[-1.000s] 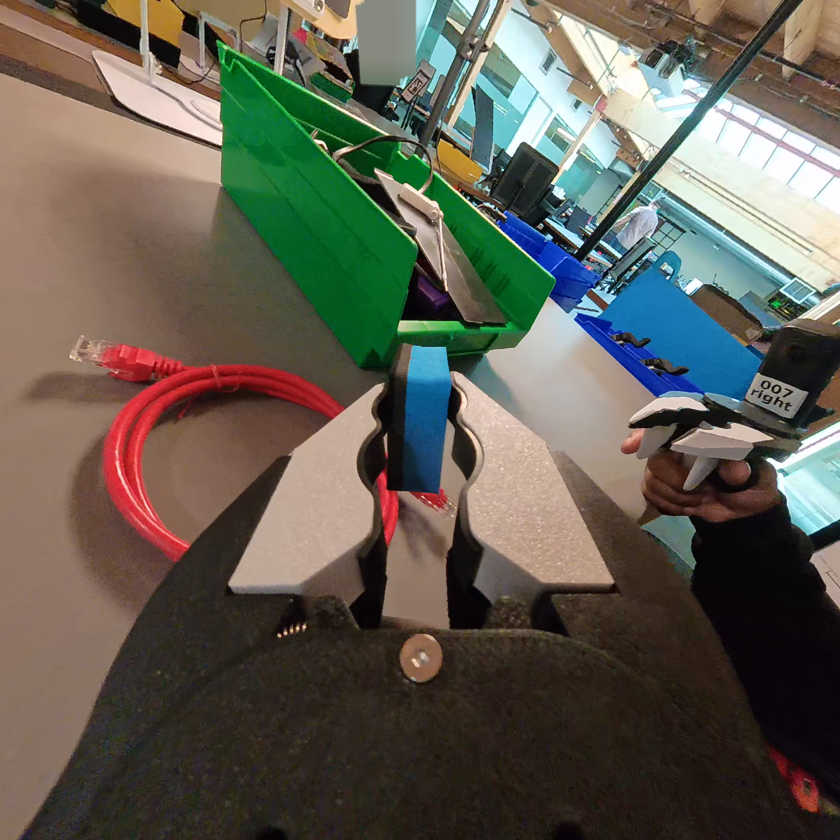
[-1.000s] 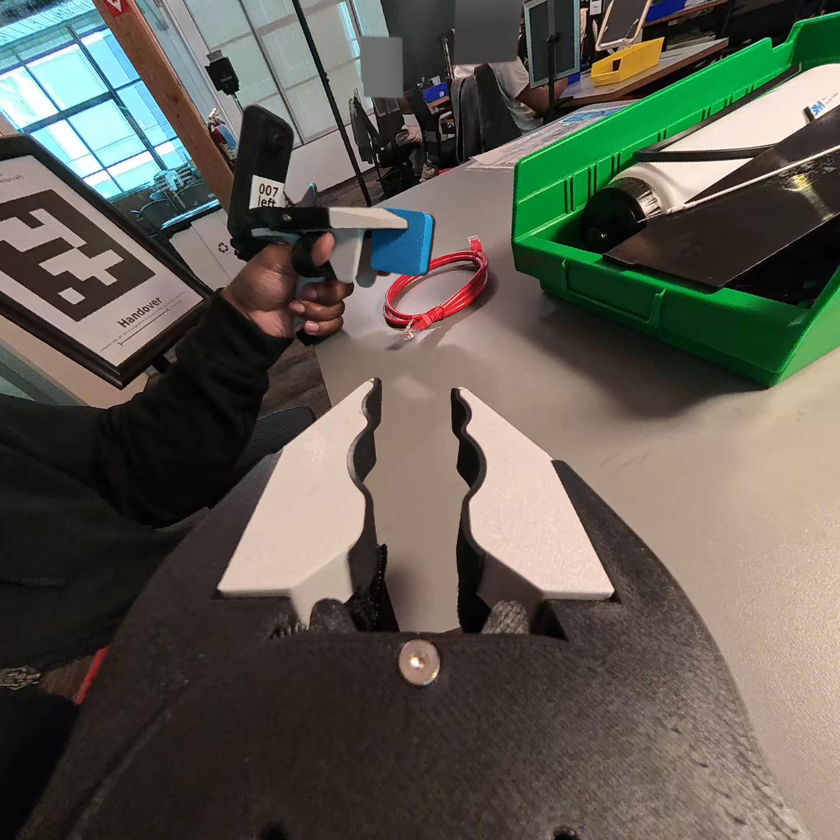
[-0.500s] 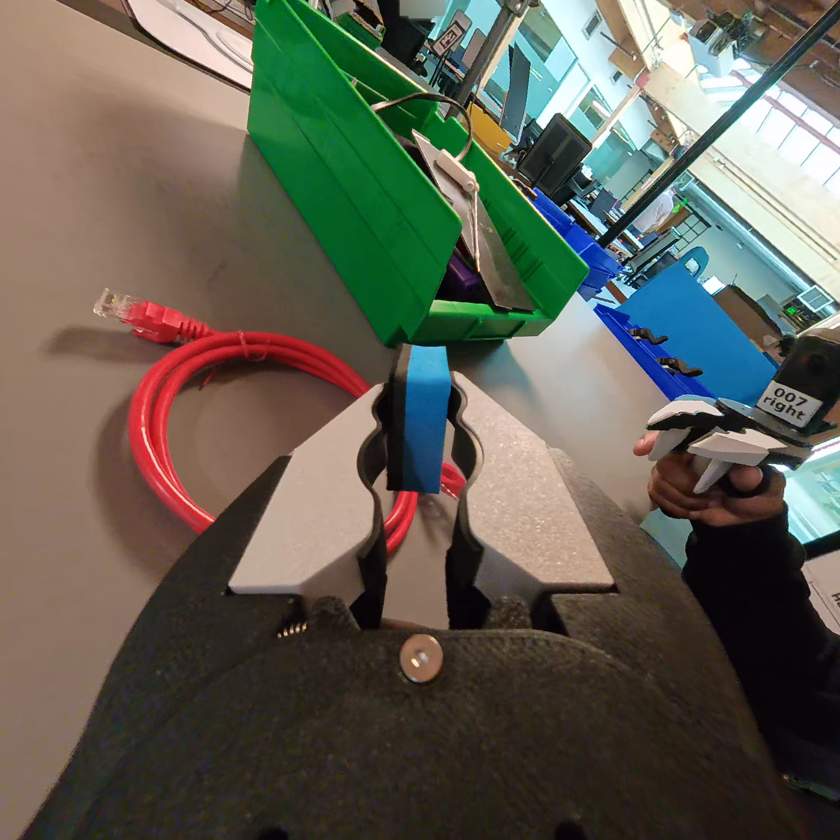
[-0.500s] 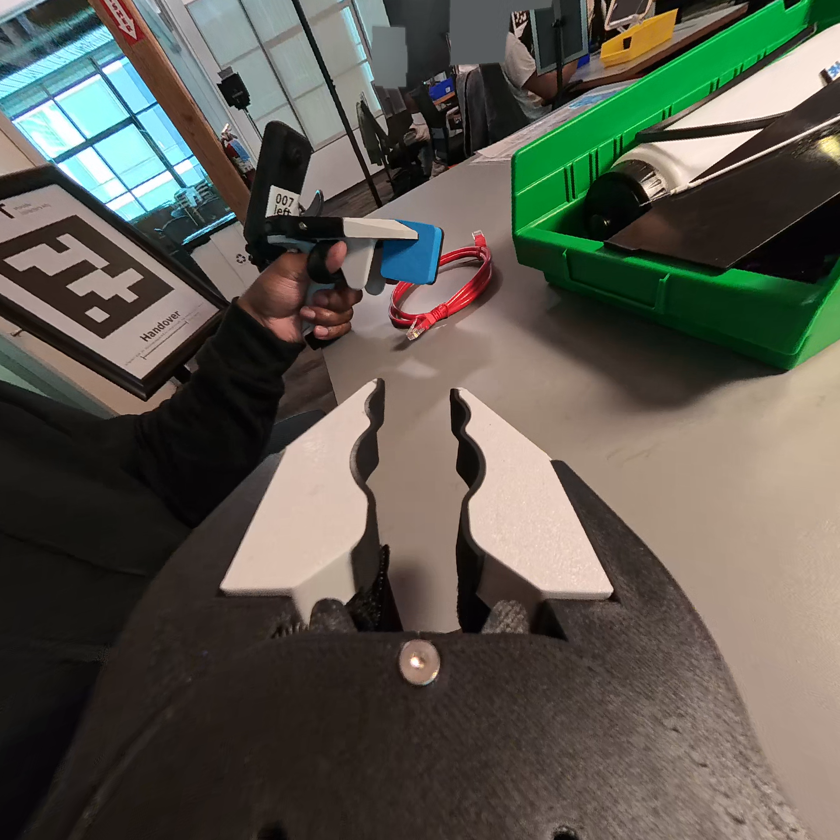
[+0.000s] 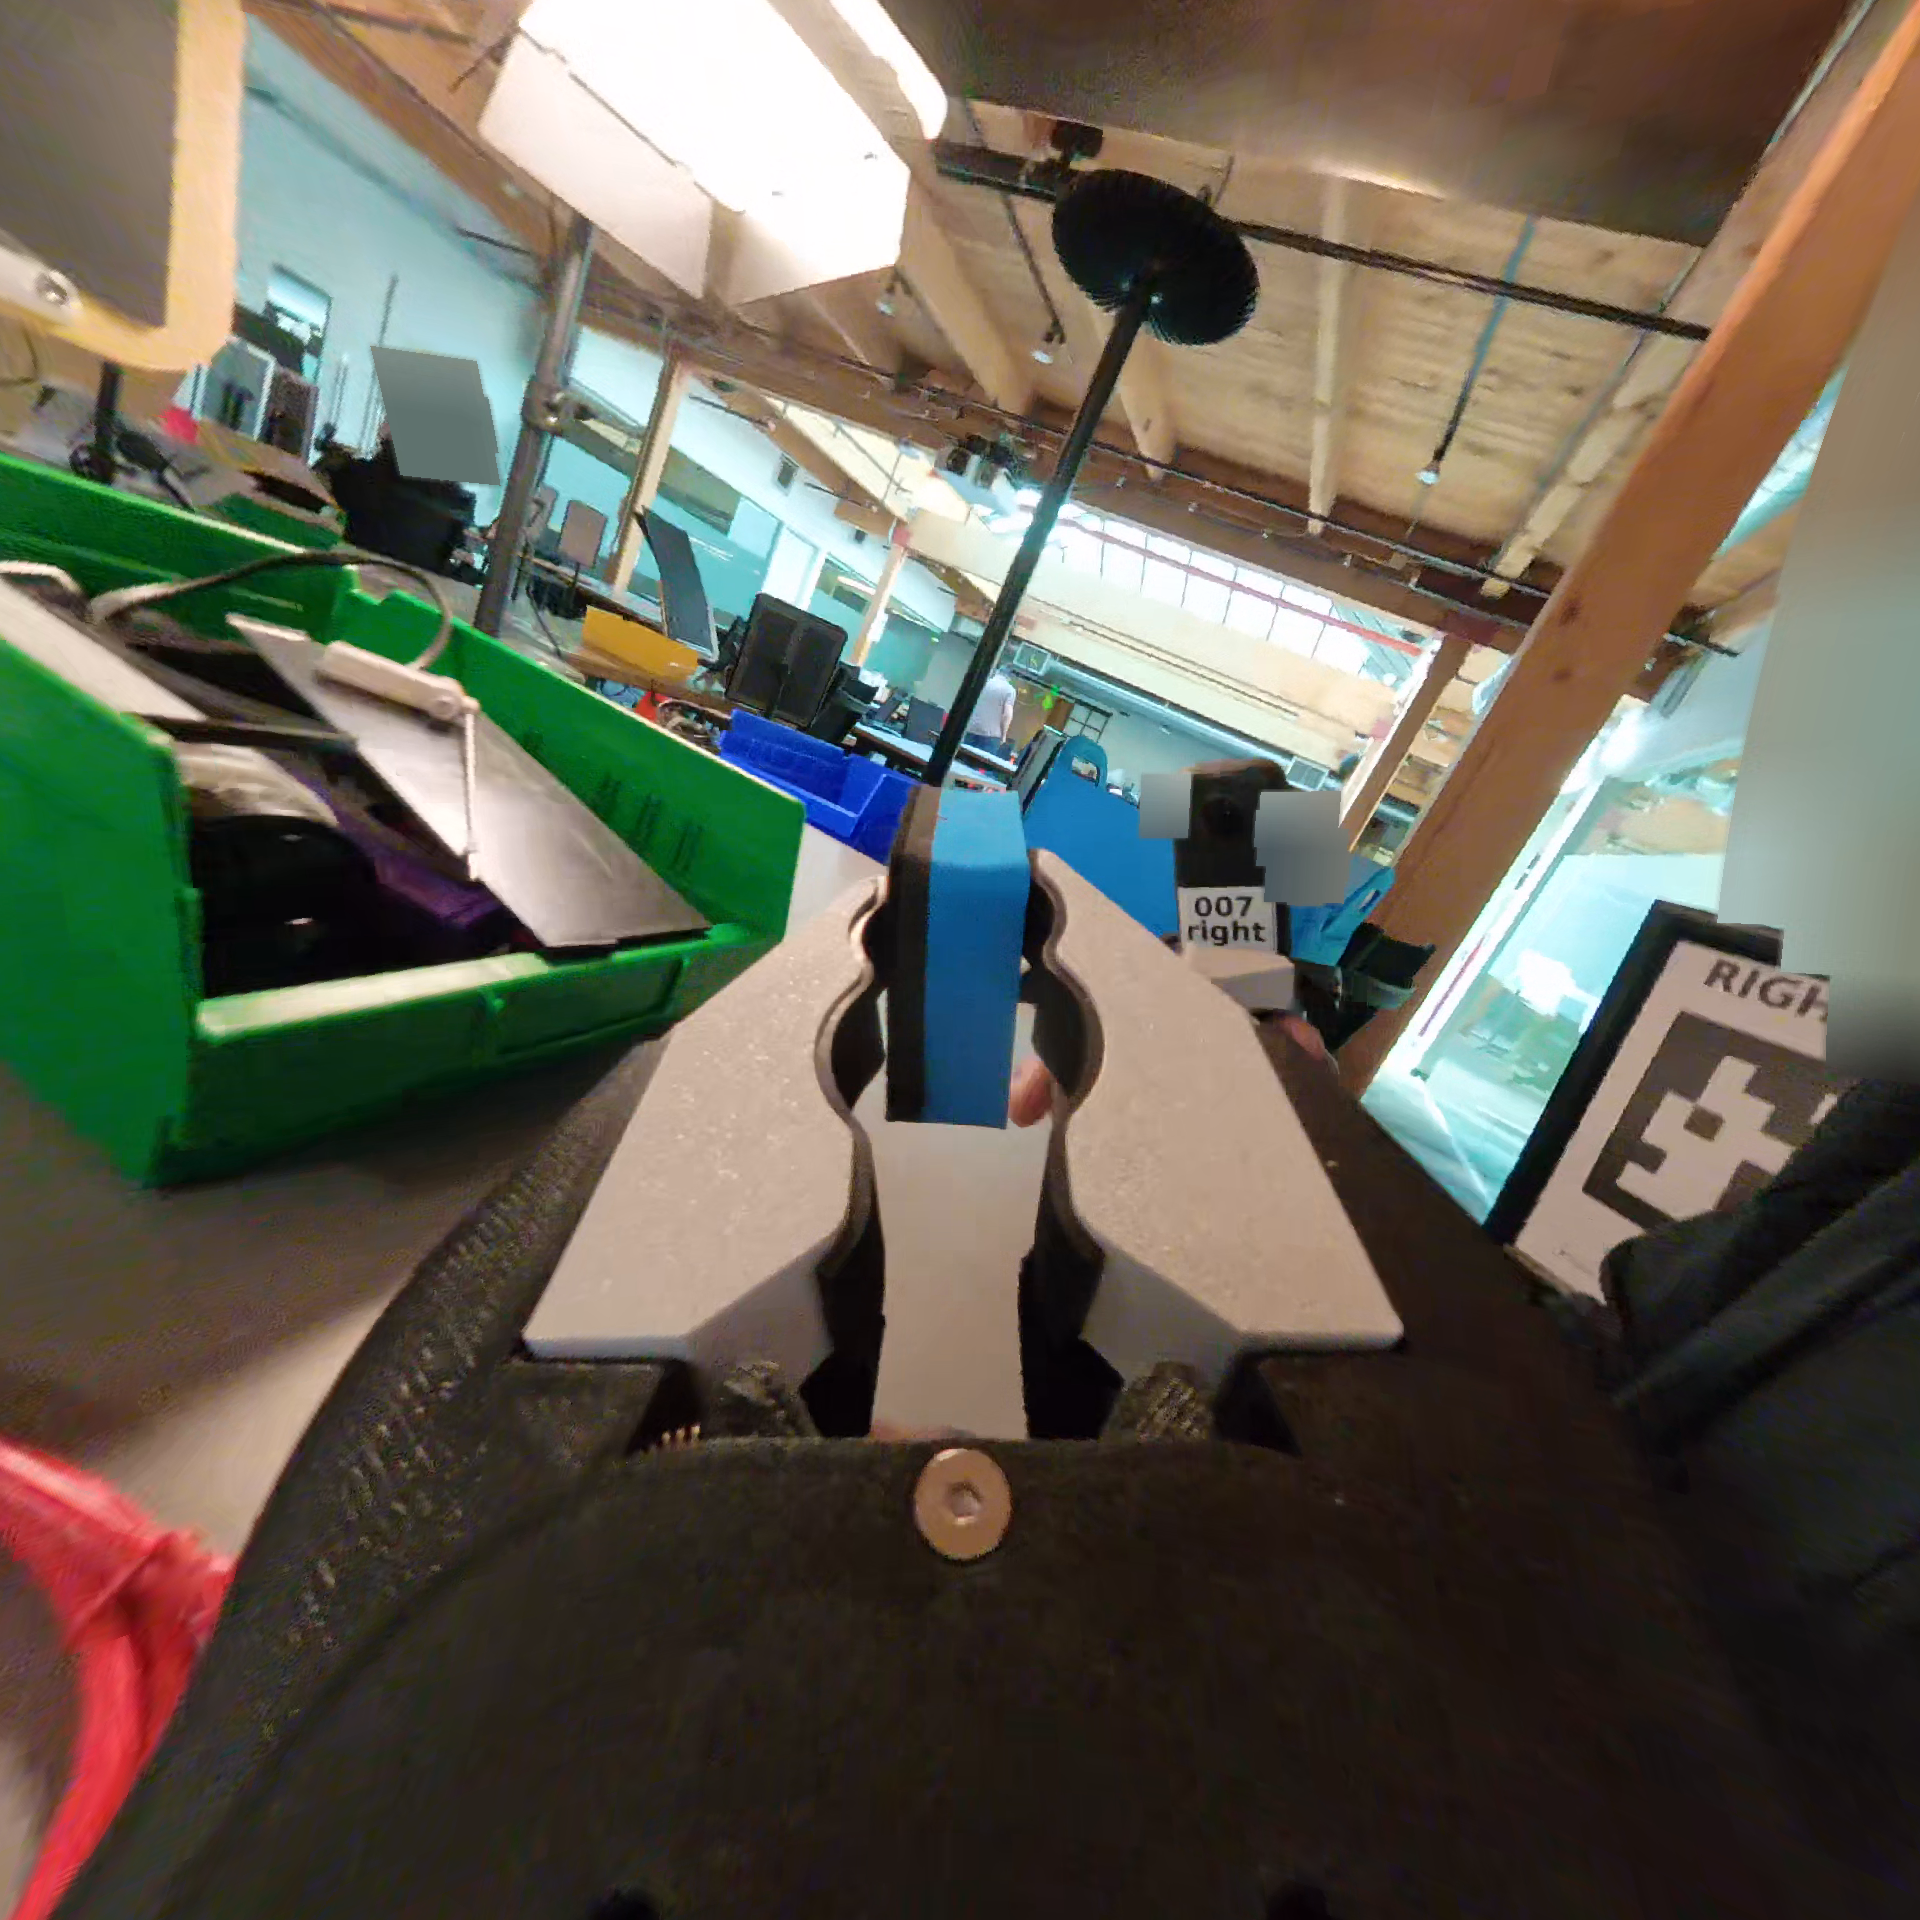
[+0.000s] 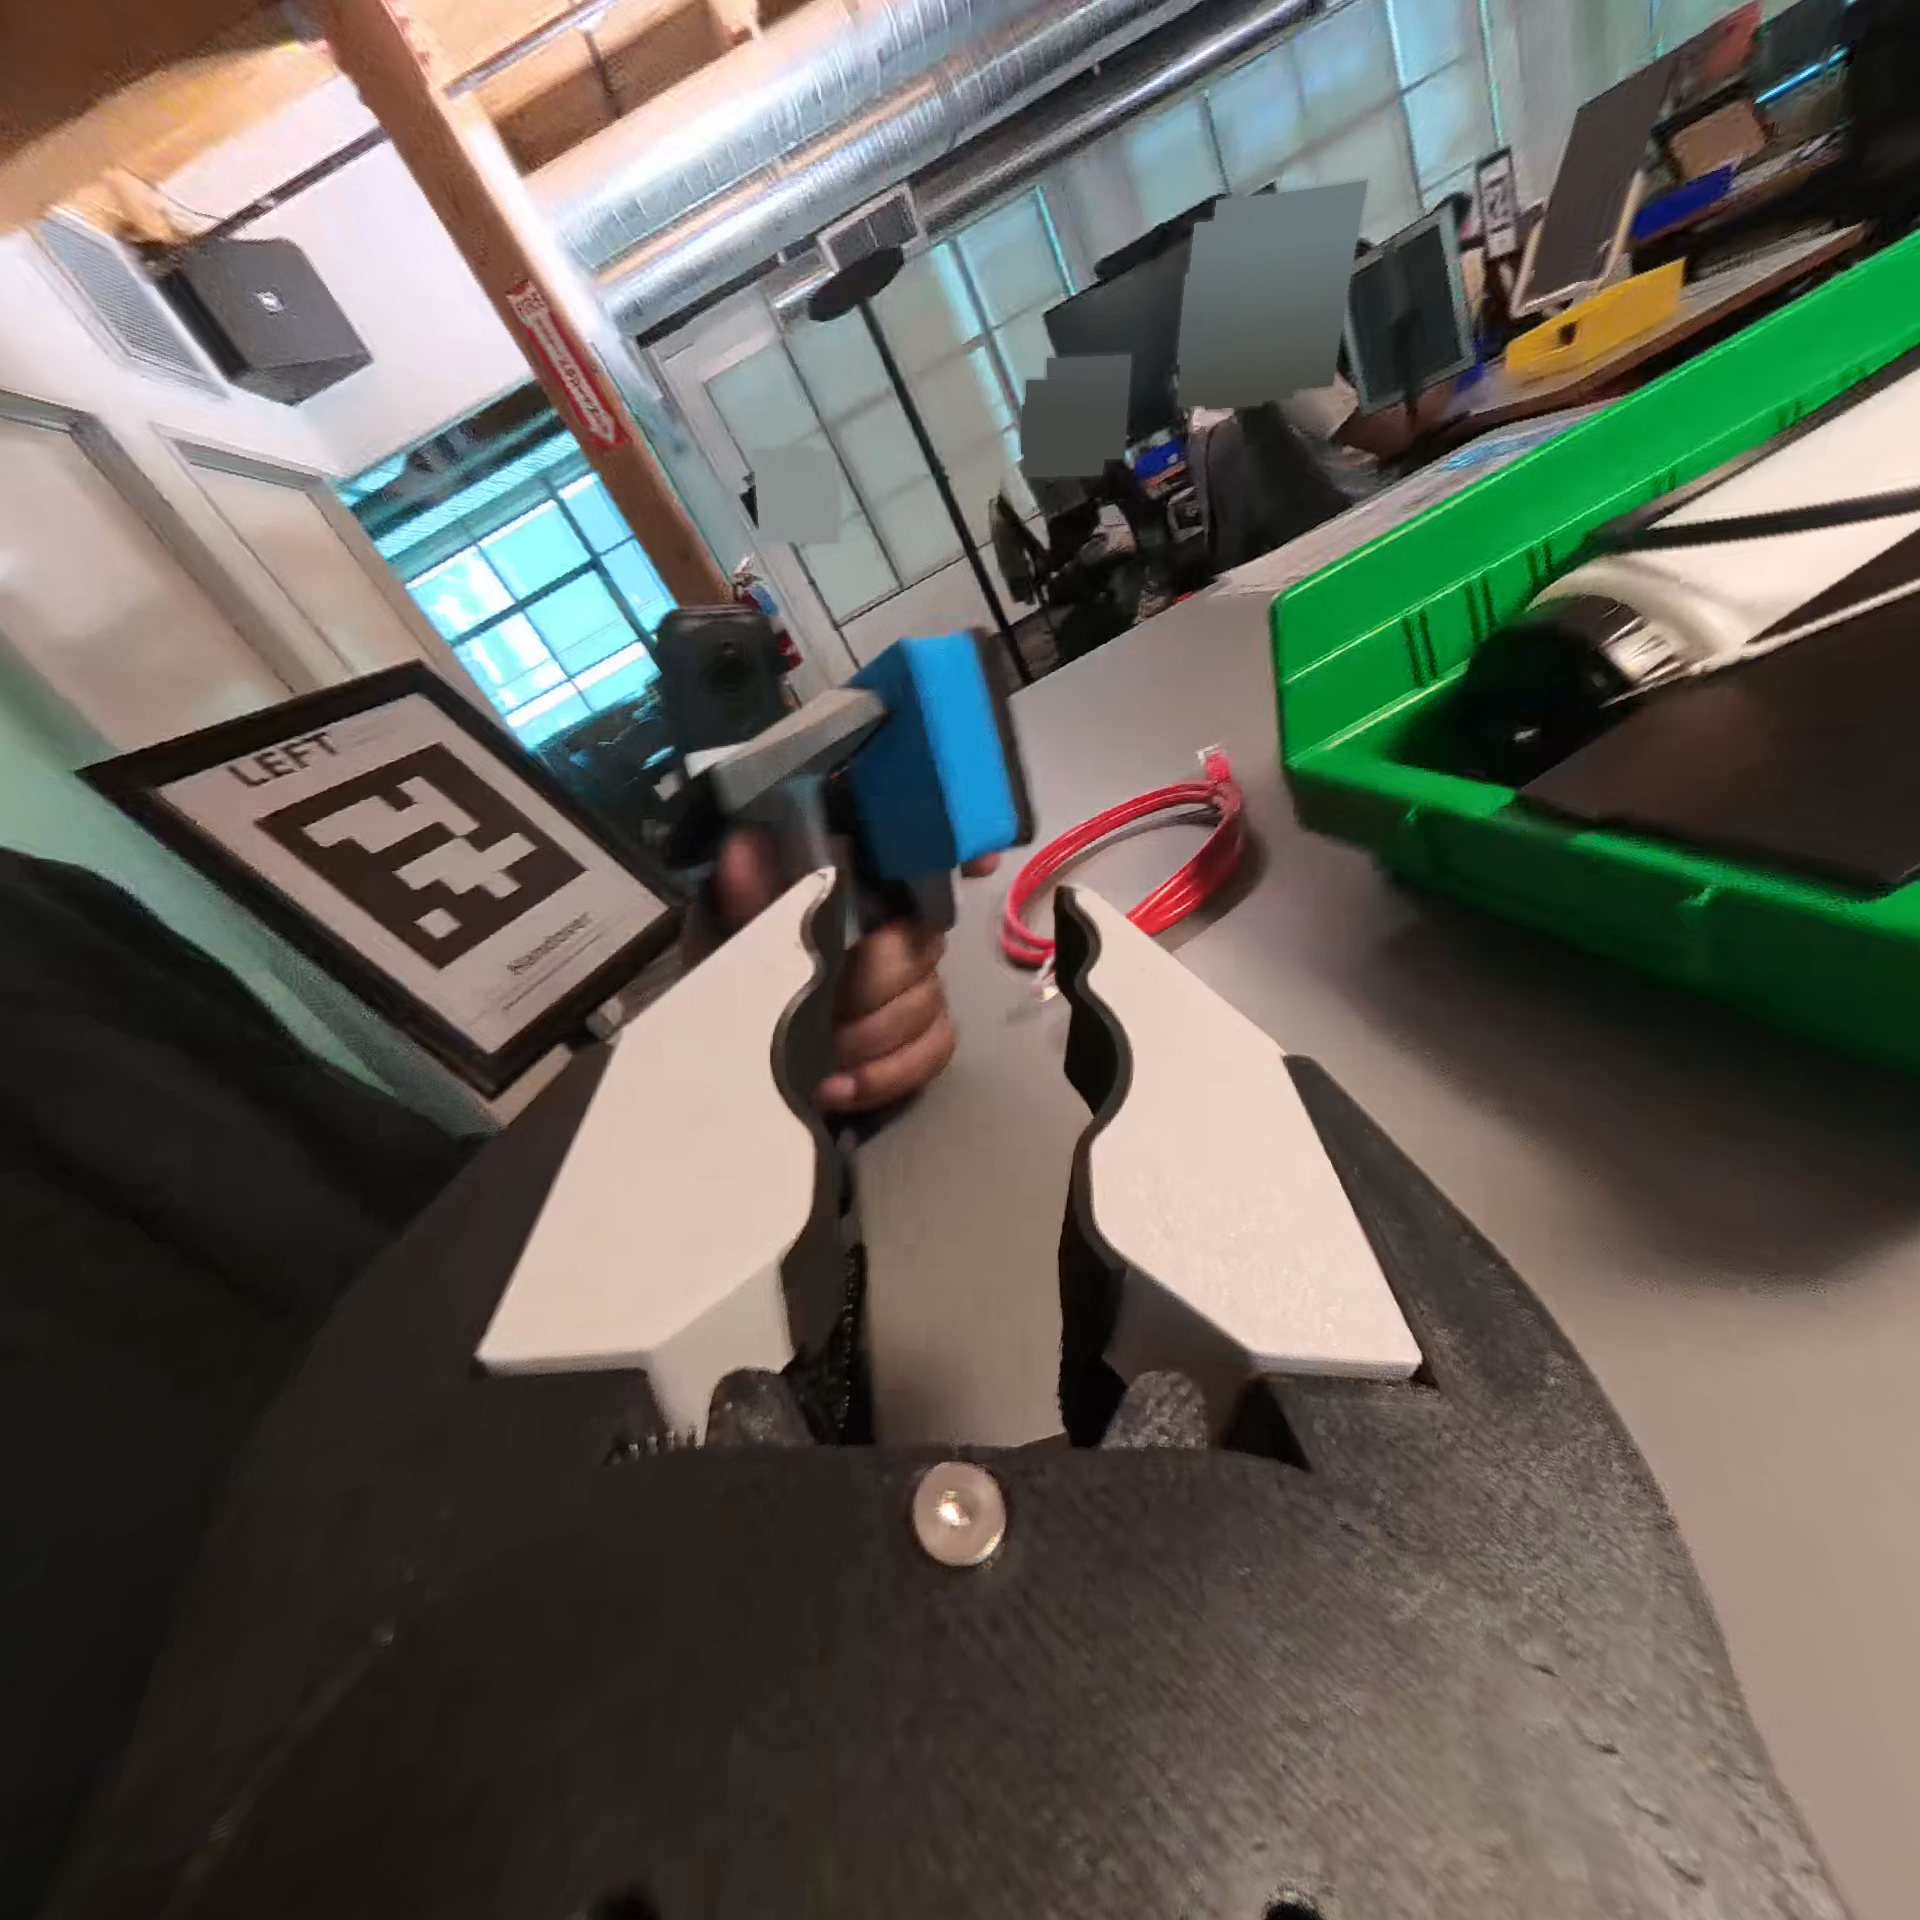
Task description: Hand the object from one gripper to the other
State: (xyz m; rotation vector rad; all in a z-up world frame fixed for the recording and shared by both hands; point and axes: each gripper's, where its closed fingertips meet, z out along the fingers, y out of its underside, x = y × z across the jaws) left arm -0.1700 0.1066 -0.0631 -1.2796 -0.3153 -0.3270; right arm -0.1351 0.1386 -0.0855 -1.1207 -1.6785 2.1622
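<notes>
One blue foam block [image 5: 961, 966] is pinched on its faces in the left claw [image 5: 956, 997], held above the surface [image 6: 1558, 1195]. The right claw [image 6: 945, 935] is spread, empty. Judged light and squashy, its free end is best gripped.

Bright daylight; blurred, warped edges

My left wrist view: red cable [image 5: 94, 1662] blurred, cut by lower-left edge. Right hand-held gripper [image 5: 1247, 977] mostly hidden behind my left fingers [image 5: 1195, 1122]; can't tell jaw state there. Framed marker sign [image 5: 1683, 1101] cut by right edge. Right wrist view: green bin [image 6: 1558, 831] cut at right, contents partly unreadable.
</notes>
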